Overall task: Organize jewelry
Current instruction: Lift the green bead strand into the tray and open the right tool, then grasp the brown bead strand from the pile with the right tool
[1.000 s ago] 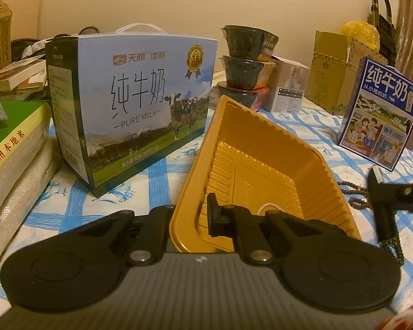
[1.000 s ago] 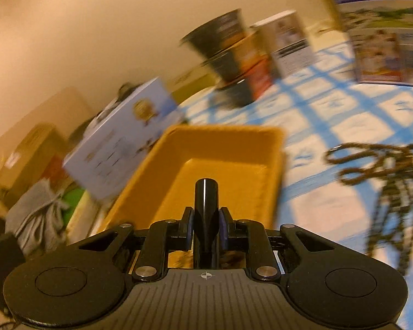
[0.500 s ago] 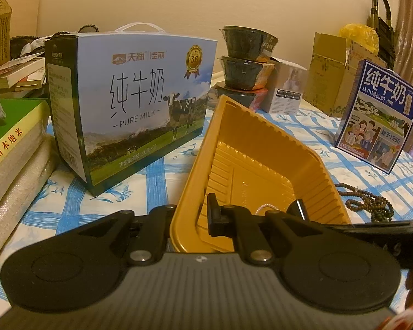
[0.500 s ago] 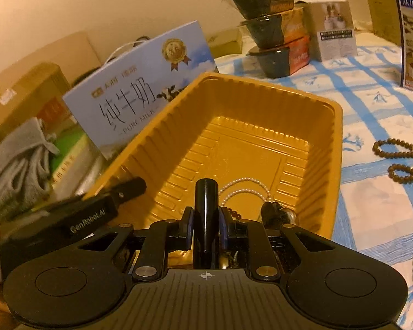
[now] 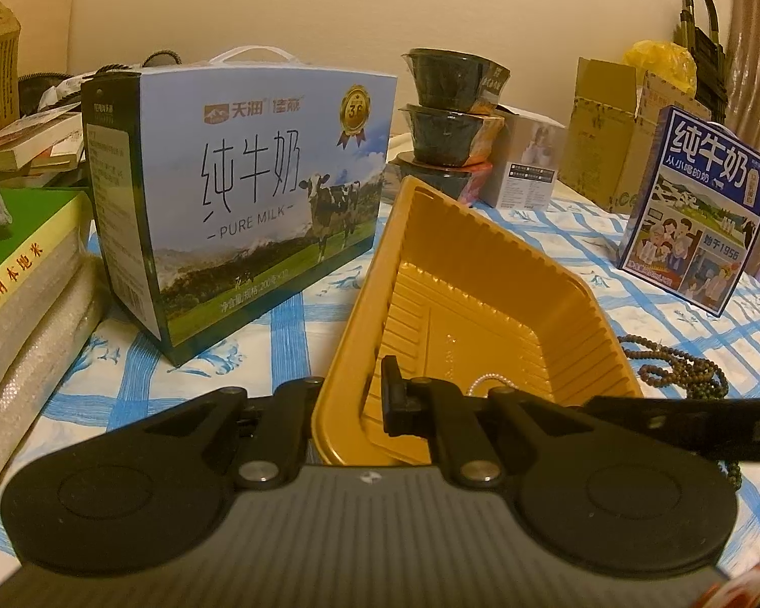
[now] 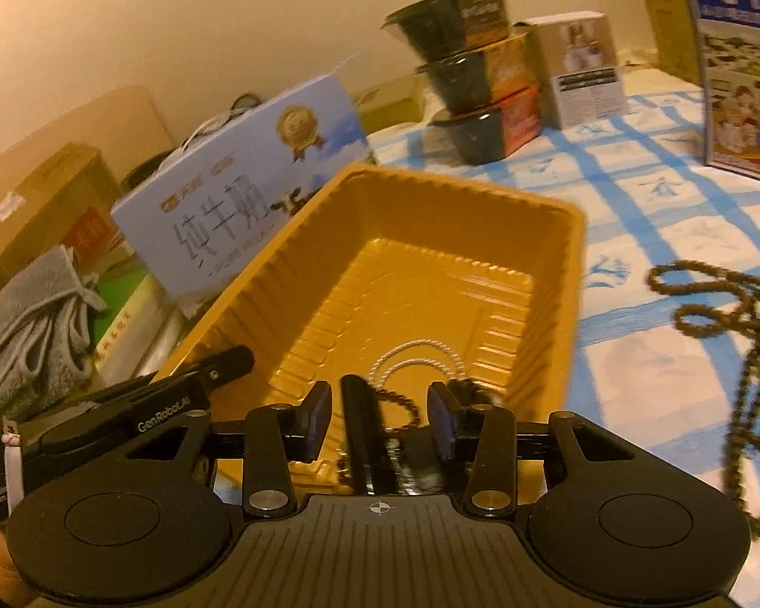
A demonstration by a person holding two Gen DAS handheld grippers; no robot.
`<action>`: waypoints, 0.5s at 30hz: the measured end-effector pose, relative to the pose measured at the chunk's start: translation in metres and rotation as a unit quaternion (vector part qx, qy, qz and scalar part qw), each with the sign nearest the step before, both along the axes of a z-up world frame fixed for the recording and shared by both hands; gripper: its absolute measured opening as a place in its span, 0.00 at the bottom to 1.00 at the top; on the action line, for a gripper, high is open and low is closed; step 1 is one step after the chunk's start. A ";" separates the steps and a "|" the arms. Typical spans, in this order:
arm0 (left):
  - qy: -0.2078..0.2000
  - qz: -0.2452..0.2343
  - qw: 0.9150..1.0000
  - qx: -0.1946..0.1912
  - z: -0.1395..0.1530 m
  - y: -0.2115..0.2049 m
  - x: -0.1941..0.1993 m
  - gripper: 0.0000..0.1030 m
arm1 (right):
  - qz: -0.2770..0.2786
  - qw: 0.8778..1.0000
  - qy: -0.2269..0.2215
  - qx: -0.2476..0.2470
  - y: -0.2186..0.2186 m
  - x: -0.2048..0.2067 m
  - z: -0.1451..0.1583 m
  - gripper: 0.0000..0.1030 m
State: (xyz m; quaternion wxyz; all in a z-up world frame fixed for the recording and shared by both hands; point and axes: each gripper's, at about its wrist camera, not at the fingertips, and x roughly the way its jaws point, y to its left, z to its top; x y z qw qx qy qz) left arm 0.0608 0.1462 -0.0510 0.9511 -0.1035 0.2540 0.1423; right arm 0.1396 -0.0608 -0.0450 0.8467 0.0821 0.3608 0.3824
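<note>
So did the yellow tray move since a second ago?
No. In the left wrist view the yellow tray sits at the same spot beside the big milk box, its near rim clamped by the left gripper.

Dim warm light, fisheye warp, R-view blur

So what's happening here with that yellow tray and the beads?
A person is sorting jewelry with two handheld grippers. The left gripper is shut on the near rim of the yellow tray, steadying it. The right gripper is opening over the tray, letting go of a dark bead string beside a pearl strand. More brown beads lie on the checked cloth.
</note>
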 end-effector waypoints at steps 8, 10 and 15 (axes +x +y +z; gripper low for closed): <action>0.000 0.000 1.000 0.002 0.000 0.000 0.000 0.09 | -0.077 0.997 -0.002 -0.007 -0.068 -0.004 -0.004 0.42; 0.001 0.000 1.000 0.001 0.000 0.000 0.000 0.09 | -0.100 0.995 0.000 -0.017 -0.085 -0.003 -0.008 0.42; 0.001 0.000 1.000 0.003 0.000 0.000 0.001 0.09 | -0.161 0.986 0.020 -0.044 -0.129 0.005 -0.026 0.42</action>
